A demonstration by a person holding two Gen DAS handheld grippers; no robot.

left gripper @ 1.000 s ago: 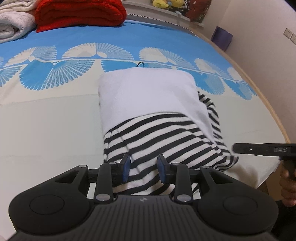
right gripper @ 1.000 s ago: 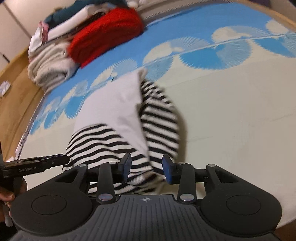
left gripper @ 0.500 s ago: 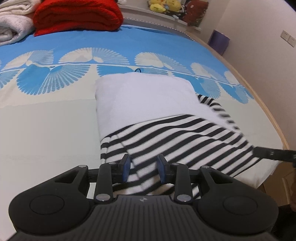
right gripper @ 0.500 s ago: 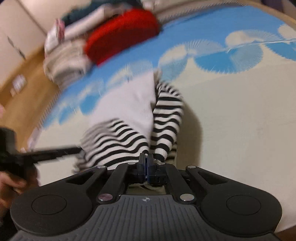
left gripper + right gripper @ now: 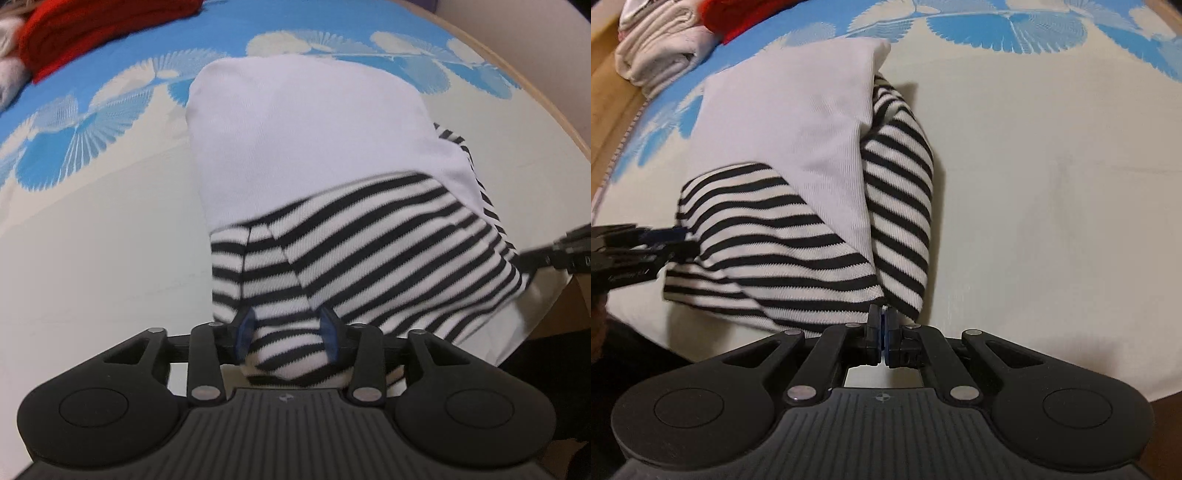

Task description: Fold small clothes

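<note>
**A:** Nearest us, at the bed's front edge, where do we stand w/ the striped garment point(image 5: 369, 258)?

**B:** Left gripper point(image 5: 288, 334) first: jaws are opening, w/ a bunched bit of striped hem between the blue pads. They flank the cloth closely, but we can't say they press on it. Right gripper point(image 5: 882, 325): jaws pressed together, nipping the hem corner of the same garment right at the tips.

**A:** So both hem corners are covered?

**B:** Approx., yes. In the right wrist view the left gripper shows at the garment's far side, at its left hem corner. We judge we're setting up the bottom-to-top fold.

**A:** What's already done?

**B:** Both striped sleeves look folded in. One lies diagonally across the lower body, the other runs down the right side, partly under the white panel point(image 5: 306, 140). So the side folds seem finished and the piece is a narrow strip lying flat on the bed point(image 5: 1052, 184).

**A:** And left to do?

**B:** Lift the hem, carry it up over the white part, flatten. Then prob. move it toward the stack beyond: red knit point(image 5: 92, 29) and white folded towels point(image 5: 661, 48) sit at the far end, well apart from our piece.
</note>
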